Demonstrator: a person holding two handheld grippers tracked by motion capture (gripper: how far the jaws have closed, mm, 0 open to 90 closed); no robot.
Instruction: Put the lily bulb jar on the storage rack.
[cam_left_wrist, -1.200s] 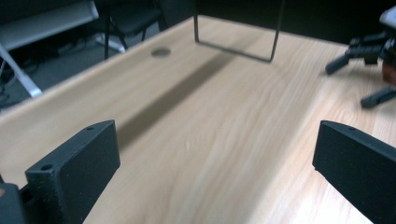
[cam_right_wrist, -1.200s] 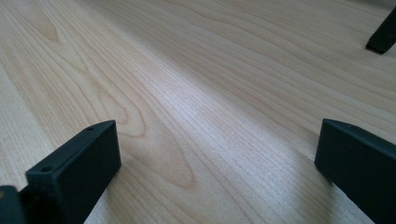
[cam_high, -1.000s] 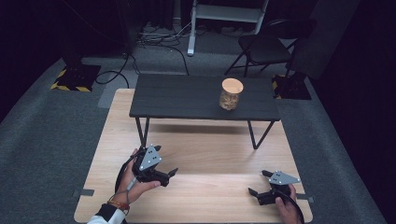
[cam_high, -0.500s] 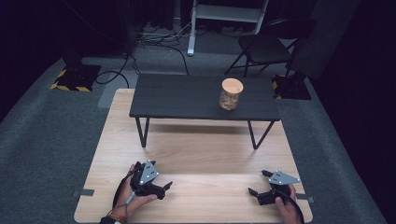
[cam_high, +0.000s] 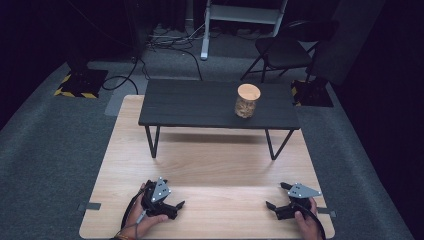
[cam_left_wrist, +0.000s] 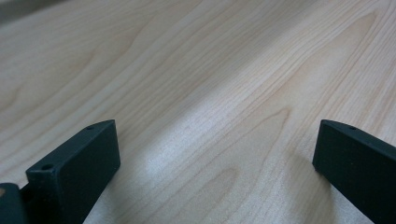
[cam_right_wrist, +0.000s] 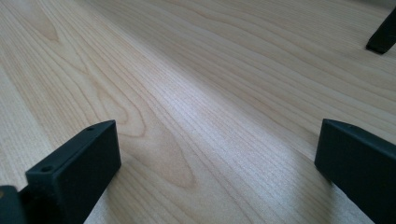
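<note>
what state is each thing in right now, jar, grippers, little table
jar: upright on the small black table, lid on, something tan inside
small black table: standing on the wooden board, bearing the jar near its right end
left gripper: open, empty, low over the wooden board
right gripper: open, empty, low over the board
chair: upright on the floor behind, empty

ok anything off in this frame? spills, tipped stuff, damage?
Nothing stands out. The jar stands upright with its lid on, on the black table. Left gripper and right gripper sit low over the bare wooden board, jaws open.
</note>
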